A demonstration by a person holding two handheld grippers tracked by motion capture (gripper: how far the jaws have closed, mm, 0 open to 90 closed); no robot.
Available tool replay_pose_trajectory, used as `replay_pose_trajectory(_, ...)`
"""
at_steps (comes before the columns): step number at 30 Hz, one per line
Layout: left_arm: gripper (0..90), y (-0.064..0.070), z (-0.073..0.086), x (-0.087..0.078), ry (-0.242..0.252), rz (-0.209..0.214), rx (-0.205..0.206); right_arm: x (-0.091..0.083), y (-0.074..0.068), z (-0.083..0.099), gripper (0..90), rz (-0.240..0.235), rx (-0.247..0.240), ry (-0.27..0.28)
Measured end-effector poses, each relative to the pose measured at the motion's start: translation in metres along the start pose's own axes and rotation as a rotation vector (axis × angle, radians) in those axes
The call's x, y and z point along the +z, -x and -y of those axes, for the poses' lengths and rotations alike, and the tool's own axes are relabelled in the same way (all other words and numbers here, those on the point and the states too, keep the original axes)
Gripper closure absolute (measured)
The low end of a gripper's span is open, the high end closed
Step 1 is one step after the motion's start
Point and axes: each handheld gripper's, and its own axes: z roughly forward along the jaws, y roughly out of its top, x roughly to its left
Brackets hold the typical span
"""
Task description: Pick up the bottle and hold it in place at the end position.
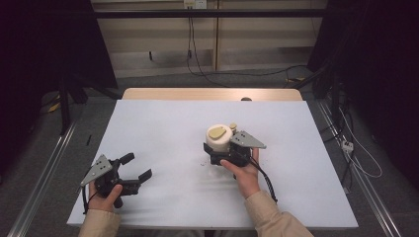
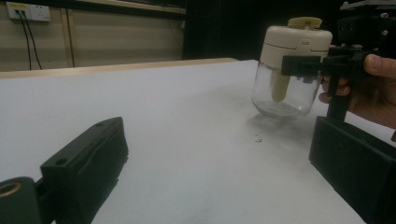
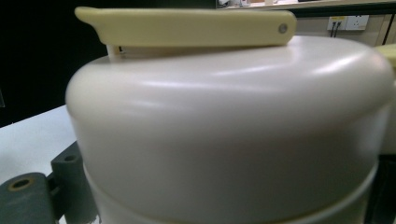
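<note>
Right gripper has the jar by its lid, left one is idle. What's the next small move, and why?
Probably bring the left gripper, jaws open, to the glass body. The right gripper clamps the cream lid, the jar seems lifted off the table, and the body is unsupported.

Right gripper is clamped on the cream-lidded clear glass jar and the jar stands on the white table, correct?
Not quite. The right gripper is clamped on the cream-lidded clear glass jar, but the left gripper view shows the jar tilted and lifted off the white table, a shadow beneath it.

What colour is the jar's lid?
Cream lid with a pale yellow flap; best in the left gripper view.
</note>
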Motion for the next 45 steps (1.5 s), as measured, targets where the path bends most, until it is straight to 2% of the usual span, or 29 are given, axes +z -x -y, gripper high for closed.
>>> replay_pose_trajectory(21, 3.9, 0.0, 0.001, 0.0, 0.007, -0.001, -0.006, 0.014, 0.002, -0.006, 6.9, 0.005, -0.009, 0.003)
replay_pose_trajectory(45, 4.1, 0.0, 0.002, 0.0, 0.001, 0.0, -0.009, 0.029, 0.005, -0.01, 6.9, 0.009, 0.004, 0.014)
